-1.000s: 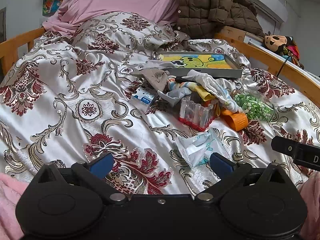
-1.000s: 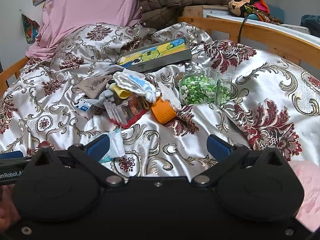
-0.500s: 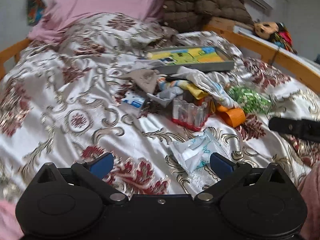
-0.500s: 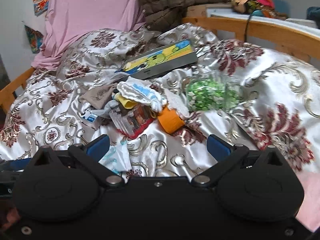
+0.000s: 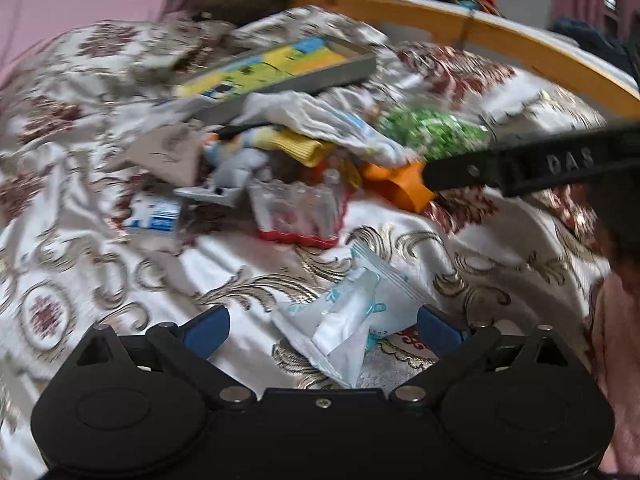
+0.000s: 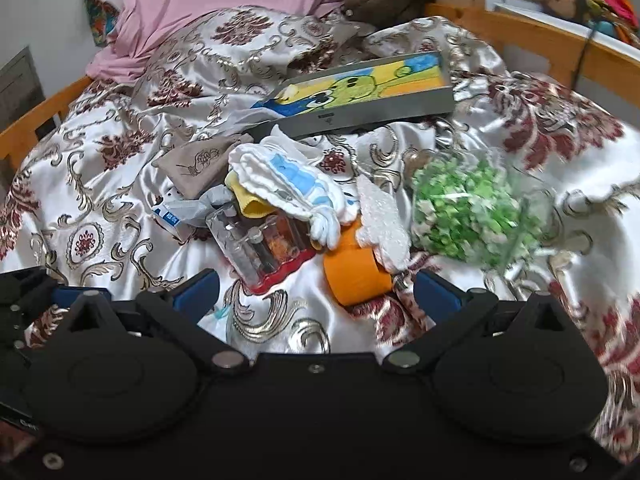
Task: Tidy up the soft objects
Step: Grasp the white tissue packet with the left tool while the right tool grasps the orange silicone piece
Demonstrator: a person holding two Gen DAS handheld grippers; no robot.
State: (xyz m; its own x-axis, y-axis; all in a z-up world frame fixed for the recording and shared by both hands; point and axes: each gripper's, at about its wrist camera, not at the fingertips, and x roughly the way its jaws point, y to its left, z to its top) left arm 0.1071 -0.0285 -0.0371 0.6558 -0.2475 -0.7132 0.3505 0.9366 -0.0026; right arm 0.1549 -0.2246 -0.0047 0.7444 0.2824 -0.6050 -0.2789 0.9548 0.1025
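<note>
Both tools released, I hold nothing; left tool [image 5: 322,326] has blue pads spread, with the crinkled white-and-blue plastic pack [image 5: 352,320] lying between them on the bed; right tool [image 6: 316,286] also spread wide, low over the satin bedspread [image 6: 100,184], glossy white with maroon and gold scrollwork, heavily creased.

Soft stuff sits in one heap mid-bed: ribbed white cloth with blue print [image 6: 288,184] draped on top, a yellow knit piece [image 6: 248,200] under it, a taupe fabric pouch [image 6: 196,168] to the left, flat and matte.

Hard items mixed in: clear rigid plastic case with red base [image 6: 264,248], small bottles inside; orange cylinder [image 6: 356,276] touching the case's right end; clear bag [image 6: 472,212] full of small green bits, right of the heap; shallow grey tray [image 6: 360,100] behind, bright cartoon picture filling its bottom.

Left view motion-blurred; fine detail there unreadable.
</note>
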